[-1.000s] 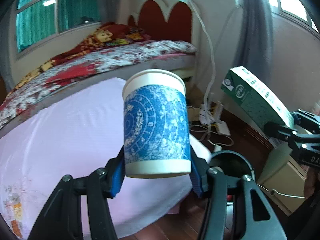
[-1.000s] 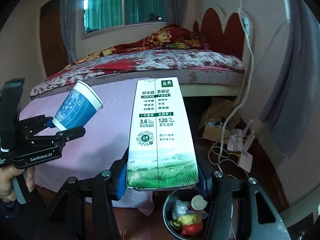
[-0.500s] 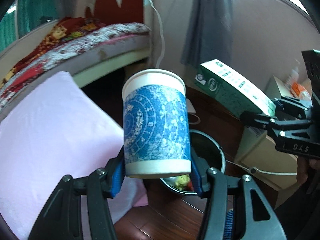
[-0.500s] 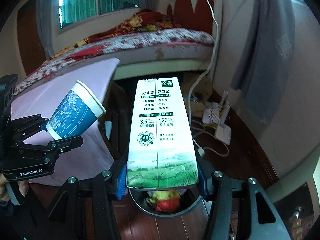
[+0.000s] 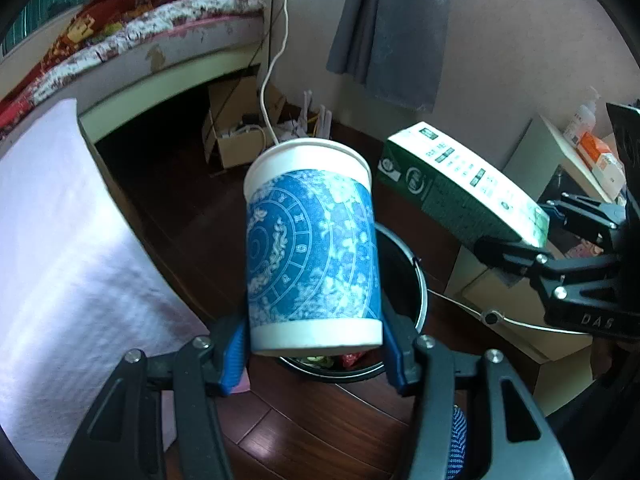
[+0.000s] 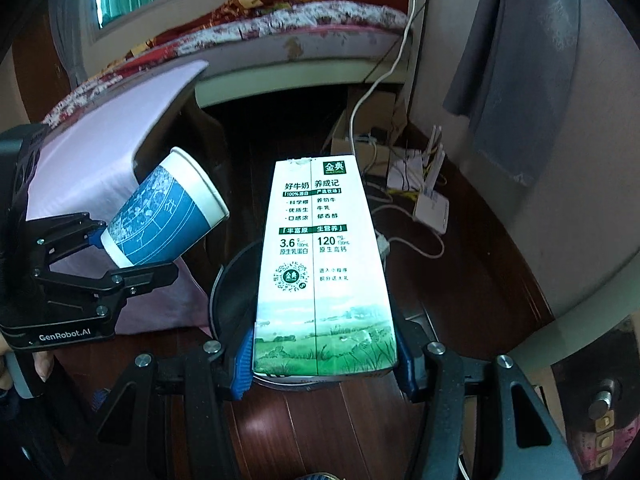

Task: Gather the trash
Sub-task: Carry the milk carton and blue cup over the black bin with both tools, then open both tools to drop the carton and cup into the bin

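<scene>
While your left hand-held gripper clamps the paper cup and the right clamps the milk carton, both long axes point up-frame, above the bin's open rim at lower centre.

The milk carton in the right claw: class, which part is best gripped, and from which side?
Grip the milk carton at its base end, pads on the two narrow side walls, coming from behind the base. Its flat parallel walls suit this; the right claw holds it so.

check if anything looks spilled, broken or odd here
Nothing stands out. The paper cup sits undented in the left tongs, the milk carton intact in the right tongs, both over the dark bin; no spill shows on the floor.
</scene>
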`<state>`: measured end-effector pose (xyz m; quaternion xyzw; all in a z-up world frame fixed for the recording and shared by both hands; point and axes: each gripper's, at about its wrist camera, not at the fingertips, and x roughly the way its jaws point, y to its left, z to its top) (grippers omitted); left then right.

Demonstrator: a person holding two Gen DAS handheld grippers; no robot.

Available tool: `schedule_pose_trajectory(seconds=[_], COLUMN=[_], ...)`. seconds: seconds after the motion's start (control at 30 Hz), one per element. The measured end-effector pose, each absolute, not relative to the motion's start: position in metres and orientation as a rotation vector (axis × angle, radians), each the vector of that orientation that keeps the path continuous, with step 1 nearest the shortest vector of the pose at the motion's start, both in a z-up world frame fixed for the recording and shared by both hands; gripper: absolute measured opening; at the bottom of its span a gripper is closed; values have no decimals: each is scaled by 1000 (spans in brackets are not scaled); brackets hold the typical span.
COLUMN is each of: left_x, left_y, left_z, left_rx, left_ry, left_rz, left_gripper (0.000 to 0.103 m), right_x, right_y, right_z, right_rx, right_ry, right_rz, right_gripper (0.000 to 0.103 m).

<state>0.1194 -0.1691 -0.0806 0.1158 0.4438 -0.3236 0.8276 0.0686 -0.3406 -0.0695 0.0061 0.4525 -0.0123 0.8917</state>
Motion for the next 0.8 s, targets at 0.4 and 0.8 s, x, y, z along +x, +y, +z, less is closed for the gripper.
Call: schedule_pose_trajectory(seconds=[0.4,0.8], left_x=[141,156], left_y=[-187,-174], left_z=[-124,-155], left_rx=[235,178], left_ry=[1066,1132], left_rz=[-688,-624], left_gripper=[57,95], right_x=[110,132], right_y=[-353,-383], right_z=[-120,-163], right_rx=[20,52], right_ry=[1070,1156], right_rz=[12,-95], right_gripper=[58,100])
